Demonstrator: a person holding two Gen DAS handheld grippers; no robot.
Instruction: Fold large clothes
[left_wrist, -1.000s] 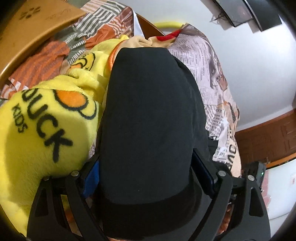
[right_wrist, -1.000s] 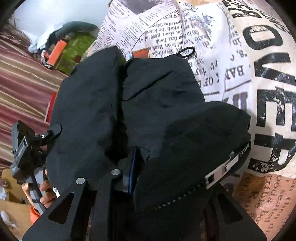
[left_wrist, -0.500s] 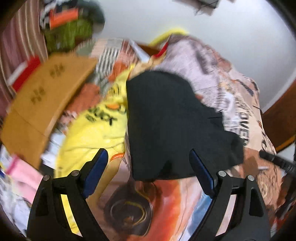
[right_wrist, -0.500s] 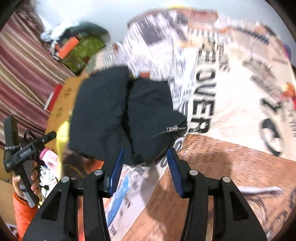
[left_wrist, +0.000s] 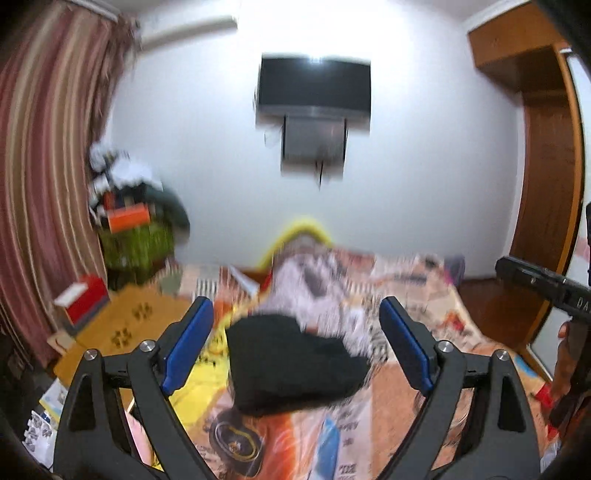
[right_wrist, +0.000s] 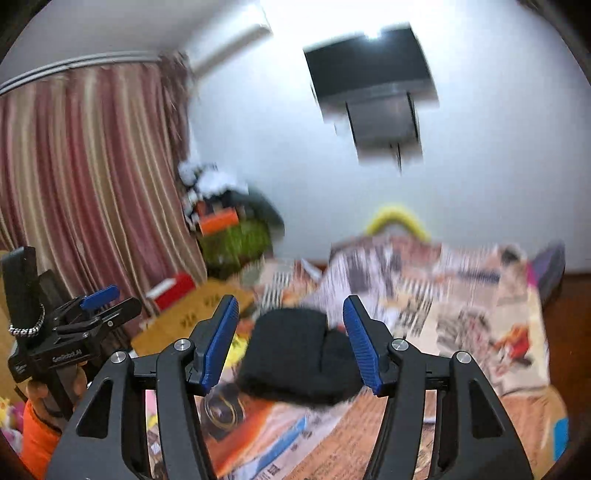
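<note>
While both views are motion-blurred, the layout still reads:

left gripper (left_wrist: 295, 343): jaws spread wide, blue pads (left_wrist: 186, 350) facing each other, nothing between them; raised above the bed and looking across it toward the far wall.
right gripper (right_wrist: 290, 339): jaws opening, about half spread, nothing pinched; blue pads (right_wrist: 360, 347) clear of any cloth.
black garment (left_wrist: 291, 363): folded into a compact bundle, lying on the bed; in each view it shows through the gap between the fingers, but farther off, untouched by either gripper.
garment detail: in the right wrist view (right_wrist: 303, 356) a seam or fold line runs down its middle; too blurred to say more.
bed (left_wrist: 454, 325): covered by a newspaper-print sheet with orange and tan patches; garment sits toward its left half.
yellow blanket (left_wrist: 205, 373): just left of the garment, its edge touching or tucked close; cannot tell which.
wooden board (left_wrist: 125, 328): paw-print marks, left of the bed, beside the striped curtain (left_wrist: 48, 177).
red box (left_wrist: 83, 301): next to the board, near the curtain.
TV (left_wrist: 314, 88): mounted on the white far wall, above the bed.
wardrobe (left_wrist: 539, 177): brown wood, right side of room.
hand (right_wrist: 44, 397): left one, wrapped round the left gripper's handle, orange sleeve below it.
</note>
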